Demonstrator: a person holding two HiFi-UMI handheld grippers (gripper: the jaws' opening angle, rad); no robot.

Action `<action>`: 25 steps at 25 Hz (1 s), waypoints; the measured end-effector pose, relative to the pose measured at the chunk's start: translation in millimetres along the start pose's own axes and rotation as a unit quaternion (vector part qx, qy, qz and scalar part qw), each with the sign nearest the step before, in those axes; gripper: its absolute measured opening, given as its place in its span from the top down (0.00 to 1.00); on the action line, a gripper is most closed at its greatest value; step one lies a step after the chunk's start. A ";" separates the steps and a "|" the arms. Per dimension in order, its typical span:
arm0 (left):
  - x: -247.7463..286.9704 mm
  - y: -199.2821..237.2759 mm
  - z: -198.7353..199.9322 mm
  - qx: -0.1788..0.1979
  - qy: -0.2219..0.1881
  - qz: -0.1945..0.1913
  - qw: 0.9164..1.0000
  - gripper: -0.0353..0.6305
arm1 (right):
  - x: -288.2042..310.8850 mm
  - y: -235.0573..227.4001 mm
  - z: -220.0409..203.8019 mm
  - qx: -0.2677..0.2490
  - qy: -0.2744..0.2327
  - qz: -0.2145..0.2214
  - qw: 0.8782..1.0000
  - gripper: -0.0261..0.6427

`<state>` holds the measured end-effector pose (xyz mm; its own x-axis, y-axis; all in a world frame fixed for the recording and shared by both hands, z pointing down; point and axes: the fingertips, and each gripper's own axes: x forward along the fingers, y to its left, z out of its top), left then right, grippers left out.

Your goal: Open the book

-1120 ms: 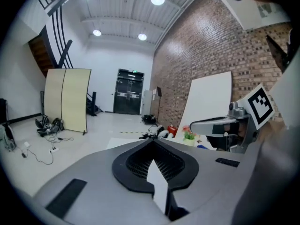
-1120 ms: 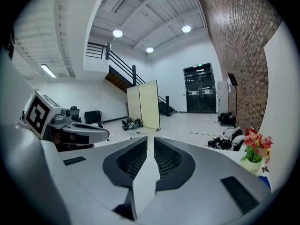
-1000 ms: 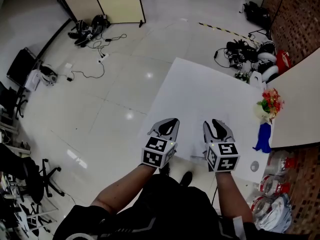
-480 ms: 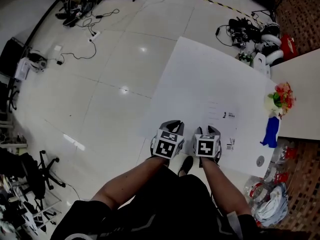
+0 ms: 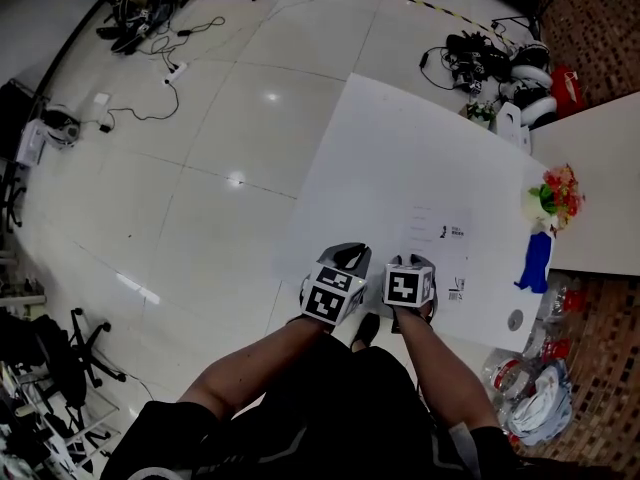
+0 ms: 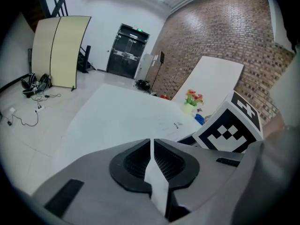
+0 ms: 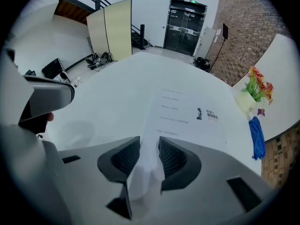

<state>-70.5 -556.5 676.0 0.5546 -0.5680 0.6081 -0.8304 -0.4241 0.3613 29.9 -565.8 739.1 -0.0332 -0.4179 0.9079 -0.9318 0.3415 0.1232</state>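
A thin white book [image 5: 440, 253] with small black print on its cover lies flat and closed on the white table [image 5: 380, 158], near the front edge. In the right gripper view the book [image 7: 187, 114] lies just ahead. My right gripper [image 7: 149, 142] points steeply down at its near left corner; its jaws have just been opening and stand apart, with white paper showing in the gap, pads not pressing. In the head view the right gripper [image 5: 415, 261] sits at the book's near edge. My left gripper [image 5: 350, 253] hovers left of the book, and its jaws [image 6: 151, 142] are shut and empty.
A vase of flowers [image 5: 550, 200] and a blue cloth [image 5: 532, 263] stand at the table's right edge, with a small round disc [image 5: 515, 319] near the corner. A second white tabletop [image 5: 600, 188] adjoins on the right. Bags and cables lie on the floor beyond.
Both grippers have dropped from in front of me to the table's near edge and tipped downward. In the last half second they hardly moved.
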 end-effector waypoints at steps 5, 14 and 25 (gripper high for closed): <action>3.9 -6.1 -0.4 0.000 -0.004 -0.017 1.000 0.93 | -1.2 2.1 0.9 0.040 -0.018 0.018 0.999 0.84; -2.8 1.5 -0.3 -0.006 -0.015 -0.011 1.000 0.93 | -14.8 -2.0 2.1 0.093 -0.016 0.059 0.994 0.95; 3.4 -21.5 33.4 0.013 -0.029 -0.024 0.999 0.93 | -107.1 -75.1 24.9 0.222 -0.121 0.135 0.958 0.96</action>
<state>-49.0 -572.9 646.7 0.5971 -0.5862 0.5476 -0.8011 -0.4706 0.3697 94.5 -567.7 622.6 -0.3275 -0.5665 0.7562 -0.9376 0.0961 -0.3340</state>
